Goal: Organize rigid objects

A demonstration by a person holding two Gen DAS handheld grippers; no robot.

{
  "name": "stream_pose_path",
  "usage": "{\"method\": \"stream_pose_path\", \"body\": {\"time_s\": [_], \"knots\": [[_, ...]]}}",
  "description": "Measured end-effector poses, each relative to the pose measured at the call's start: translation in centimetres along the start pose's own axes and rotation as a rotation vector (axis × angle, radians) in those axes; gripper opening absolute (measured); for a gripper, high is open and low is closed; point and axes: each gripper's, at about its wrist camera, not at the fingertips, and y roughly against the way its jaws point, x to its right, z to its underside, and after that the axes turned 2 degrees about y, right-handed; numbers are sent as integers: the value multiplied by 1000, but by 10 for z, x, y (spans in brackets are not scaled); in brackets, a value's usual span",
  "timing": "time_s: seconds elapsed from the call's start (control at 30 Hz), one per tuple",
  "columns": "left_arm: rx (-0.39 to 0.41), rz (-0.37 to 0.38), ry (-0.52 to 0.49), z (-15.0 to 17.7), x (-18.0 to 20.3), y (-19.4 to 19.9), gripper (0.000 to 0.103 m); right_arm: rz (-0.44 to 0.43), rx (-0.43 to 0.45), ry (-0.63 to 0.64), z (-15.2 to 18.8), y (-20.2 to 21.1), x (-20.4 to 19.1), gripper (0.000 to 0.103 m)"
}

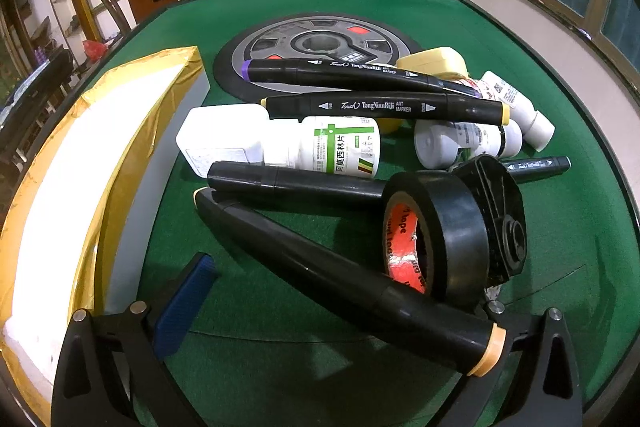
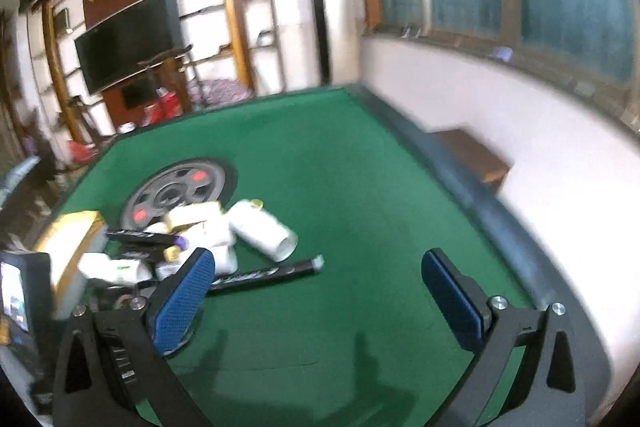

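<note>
Right gripper hangs over bare green table with its blue pads spread wide, nothing between them. The clutter sits off to the left: white bottles, a couple of black markers, and a gold-edged box past them. Round grey hub further back. Whole shot's pretty blurry.
</note>
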Motion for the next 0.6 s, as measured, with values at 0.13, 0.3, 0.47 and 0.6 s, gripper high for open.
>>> {"method": "stream_pose_path", "body": {"time_s": [0.13,0.3,0.47,0.6], "knots": [[-1,5,0,1,0,2,102,-342,-86,-242,1,-12,35,103],[-1,4,3,1,0,2,103,-752,-117,-385,-3,-7,46,103],[-2,-3,17,2,0,3,103,-1049,-183,-494,2,-10,39,103],[-3,-2,17,2,0,3,103,-1216,-277,-618,12,-25,26,103]]}}
